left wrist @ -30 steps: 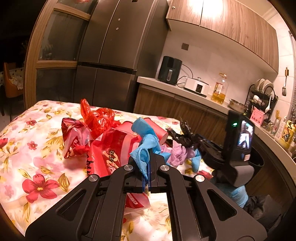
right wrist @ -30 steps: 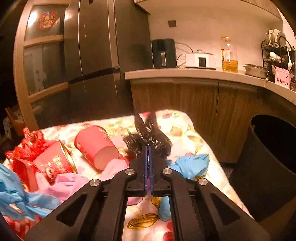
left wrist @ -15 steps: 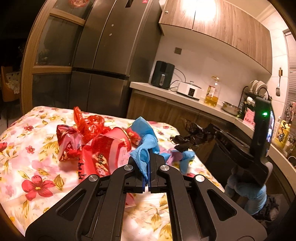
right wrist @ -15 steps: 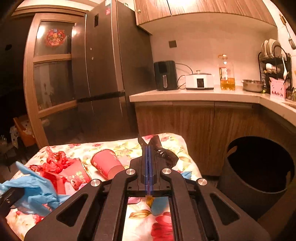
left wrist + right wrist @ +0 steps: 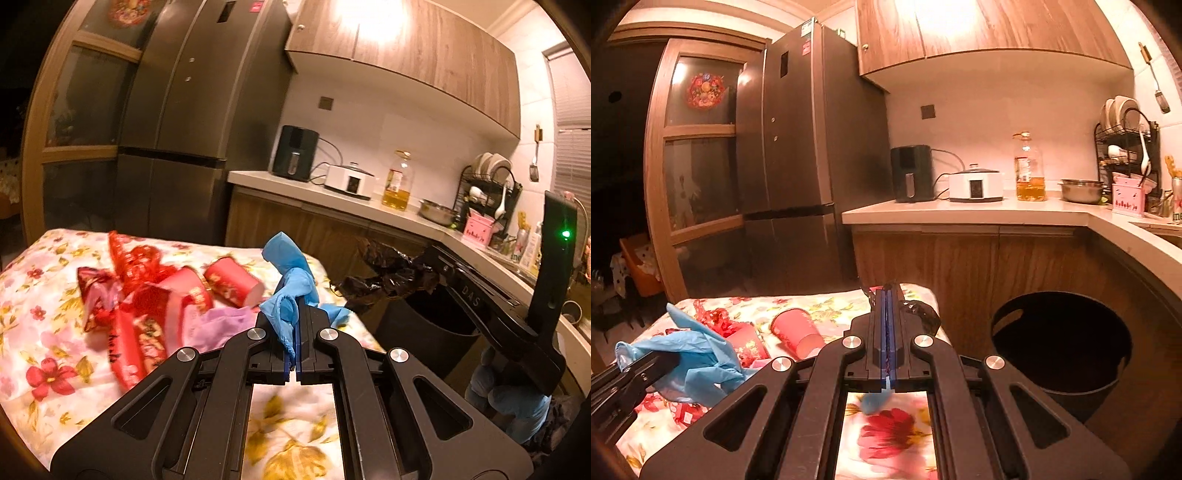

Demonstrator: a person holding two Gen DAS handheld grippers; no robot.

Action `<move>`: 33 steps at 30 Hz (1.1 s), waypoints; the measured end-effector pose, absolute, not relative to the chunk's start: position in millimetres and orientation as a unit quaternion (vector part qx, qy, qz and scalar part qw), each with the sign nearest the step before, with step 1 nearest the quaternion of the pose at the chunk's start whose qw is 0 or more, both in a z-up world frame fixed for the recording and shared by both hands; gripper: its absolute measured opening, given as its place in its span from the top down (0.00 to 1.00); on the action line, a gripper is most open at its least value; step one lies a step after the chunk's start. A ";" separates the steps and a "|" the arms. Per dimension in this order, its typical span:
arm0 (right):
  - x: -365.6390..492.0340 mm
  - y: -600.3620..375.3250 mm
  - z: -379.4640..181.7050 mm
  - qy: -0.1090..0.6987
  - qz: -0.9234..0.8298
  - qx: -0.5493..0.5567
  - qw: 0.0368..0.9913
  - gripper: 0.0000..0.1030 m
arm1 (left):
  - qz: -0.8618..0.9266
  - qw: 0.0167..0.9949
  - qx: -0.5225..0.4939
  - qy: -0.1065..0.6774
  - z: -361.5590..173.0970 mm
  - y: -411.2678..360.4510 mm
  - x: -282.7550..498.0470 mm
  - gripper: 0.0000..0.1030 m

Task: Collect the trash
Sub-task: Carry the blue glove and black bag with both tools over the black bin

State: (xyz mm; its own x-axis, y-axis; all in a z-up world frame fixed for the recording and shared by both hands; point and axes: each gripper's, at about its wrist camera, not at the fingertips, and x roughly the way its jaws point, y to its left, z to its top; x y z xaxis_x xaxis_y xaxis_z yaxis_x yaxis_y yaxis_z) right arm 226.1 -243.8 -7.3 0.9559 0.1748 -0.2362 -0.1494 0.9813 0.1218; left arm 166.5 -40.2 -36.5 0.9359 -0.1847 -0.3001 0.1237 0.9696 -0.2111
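My left gripper (image 5: 295,314) is shut on a crumpled blue glove (image 5: 290,280), held above the floral table (image 5: 44,332); the same blue glove (image 5: 690,354) shows at the left of the right wrist view. My right gripper (image 5: 887,295) is shut on a crumpled black plastic bag (image 5: 921,314). In the left wrist view that black bag (image 5: 388,273) hangs from the right gripper (image 5: 432,258) near the rim of the black trash bin (image 5: 424,325). The trash bin (image 5: 1060,343) stands open beside the table's right end.
Red paper cups (image 5: 229,282), red wrappers (image 5: 133,258) and a purple glove (image 5: 221,325) lie on the table. A red cup (image 5: 796,328) lies on its side. The kitchen counter (image 5: 960,216) with appliances and a fridge (image 5: 798,166) stand behind. A gloved hand (image 5: 517,402) holds the right gripper.
Both grippers have lifted off the table with their loads. The right gripper with the black bag has swung right, towards the bin. The left one has risen with the blue glove.
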 end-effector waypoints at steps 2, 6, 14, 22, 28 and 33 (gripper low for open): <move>223.5 -253.4 -4.7 0.120 0.074 0.055 0.988 0.98 | -0.089 0.979 -0.090 0.160 -32.1 -50.6 172.1 1.00; 220.9 -276.6 3.0 0.109 0.054 0.061 0.991 0.98 | -0.108 0.979 -0.081 0.150 -21.5 -72.0 183.7 1.00; 220.4 -335.3 16.7 0.081 -0.014 0.076 0.994 0.98 | -0.159 0.976 -0.072 0.129 0.8 -128.5 215.7 1.00; 229.7 -384.8 7.0 0.086 -0.069 0.099 0.989 0.98 | -0.217 0.965 -0.059 0.132 0.8 -196.2 252.9 1.00; 237.5 -402.5 -1.4 0.095 -0.082 0.103 0.987 0.98 | -0.241 0.957 -0.054 0.153 -12.7 -230.5 277.8 1.00; 242.3 -408.5 -4.4 0.098 -0.084 0.105 0.986 0.98 | -0.252 0.953 -0.053 0.160 -20.4 -246.3 288.1 1.00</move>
